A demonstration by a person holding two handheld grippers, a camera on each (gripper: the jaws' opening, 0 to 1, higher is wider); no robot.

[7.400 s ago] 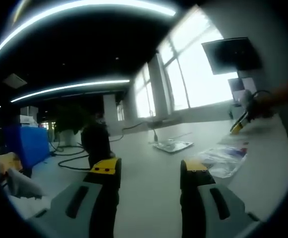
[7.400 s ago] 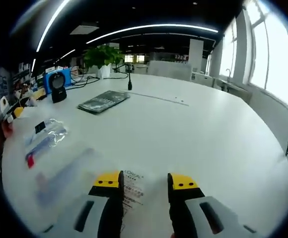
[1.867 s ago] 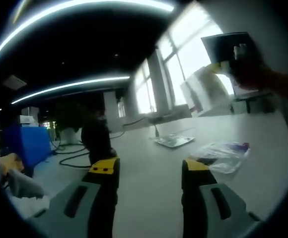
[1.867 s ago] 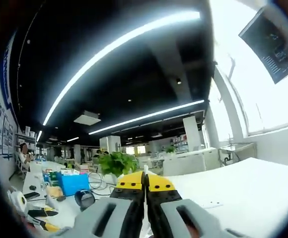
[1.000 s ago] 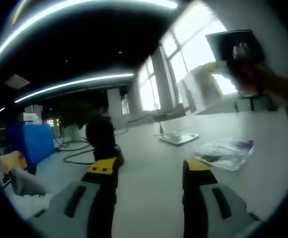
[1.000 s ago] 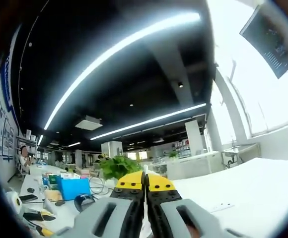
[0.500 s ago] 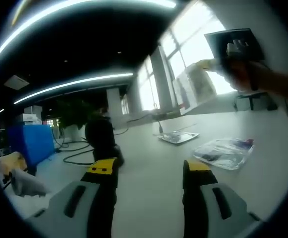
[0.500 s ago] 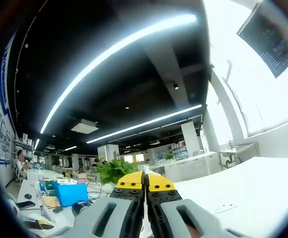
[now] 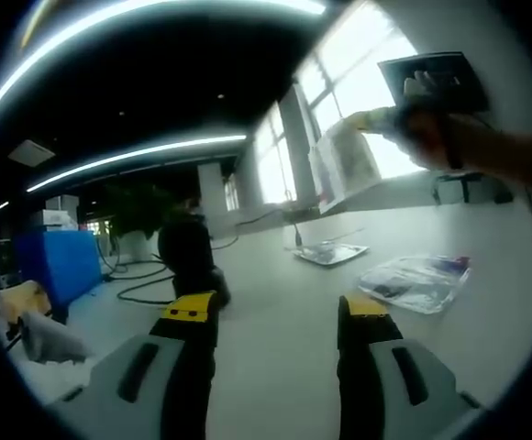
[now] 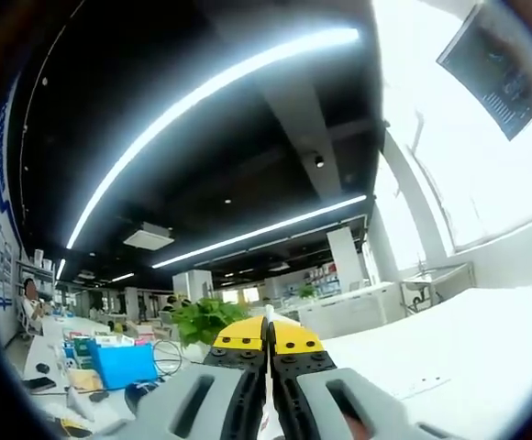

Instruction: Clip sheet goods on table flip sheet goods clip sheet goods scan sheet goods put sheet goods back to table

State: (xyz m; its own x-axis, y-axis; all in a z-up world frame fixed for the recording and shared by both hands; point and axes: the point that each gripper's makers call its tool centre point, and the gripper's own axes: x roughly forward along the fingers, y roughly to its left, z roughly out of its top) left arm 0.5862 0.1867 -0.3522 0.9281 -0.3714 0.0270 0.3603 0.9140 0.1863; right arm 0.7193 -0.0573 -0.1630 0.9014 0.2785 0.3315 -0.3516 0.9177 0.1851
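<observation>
Since half a second ago, in the left gripper view, the thin white printed sheet packet (image 9: 347, 165) has moved a little to the left and lower against the bright window, and the person's hand (image 9: 426, 133) with the right claw (image 9: 369, 119) has followed it. The right claw (image 10: 268, 341) is raised well above the white desk (image 9: 275, 312), its yellow-tipped jaws are pressed together on the edge of the packet. The left claw (image 9: 273, 316) stays low over the desk, its jaws are wide apart and hold nothing. A clear plastic bag (image 9: 417, 280) lies on the desk to the right, beside a flat dark packet (image 9: 328, 253).
</observation>
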